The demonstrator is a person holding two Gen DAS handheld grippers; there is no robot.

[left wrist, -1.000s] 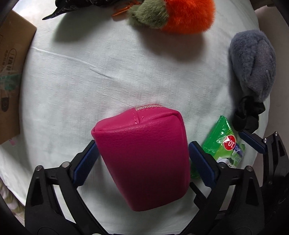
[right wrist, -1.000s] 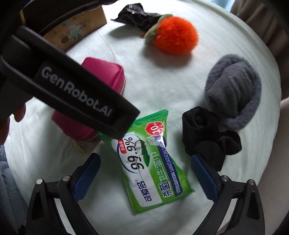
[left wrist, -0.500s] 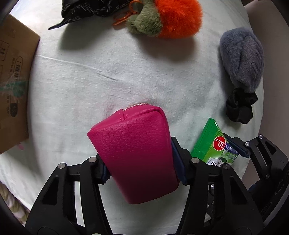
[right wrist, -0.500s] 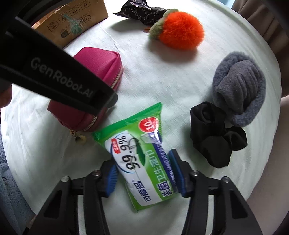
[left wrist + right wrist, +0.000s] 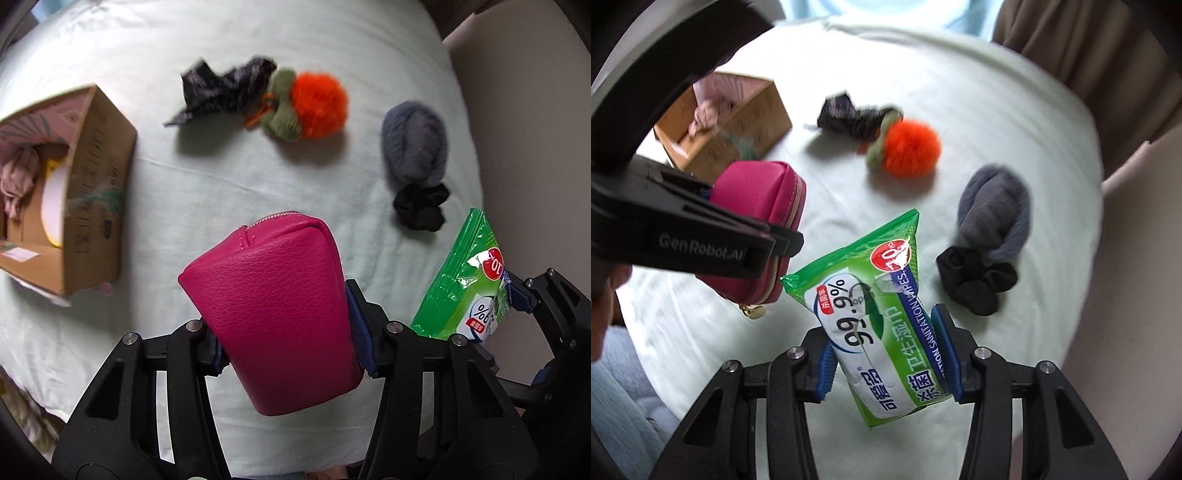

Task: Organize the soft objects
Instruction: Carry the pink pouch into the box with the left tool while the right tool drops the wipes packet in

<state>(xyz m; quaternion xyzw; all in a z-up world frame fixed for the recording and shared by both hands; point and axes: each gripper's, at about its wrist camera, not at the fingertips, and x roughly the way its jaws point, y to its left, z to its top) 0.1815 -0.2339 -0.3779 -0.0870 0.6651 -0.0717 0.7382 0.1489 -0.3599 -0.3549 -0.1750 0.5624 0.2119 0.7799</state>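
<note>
Left wrist view shows your left gripper (image 5: 291, 332) clamped on the pink zip pouch (image 5: 275, 306) at lower centre, lifted off the cloth. Your right gripper (image 5: 888, 354) pinches the green wipes pack (image 5: 871, 314), also raised. The cardboard box (image 5: 92, 206) at left already holds a pinkish cloth and something yellow-and-white. Left on the table: black patterned cloth (image 5: 221, 88), orange plush (image 5: 314, 107), grey fuzzy sock (image 5: 413, 142), black scrunchie (image 5: 419, 206). Roughly midway, I judge.

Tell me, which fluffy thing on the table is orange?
The round pom-pom with the green leafy top. The other fluffy lump is grey and lies beside a black scrunchie.
</note>
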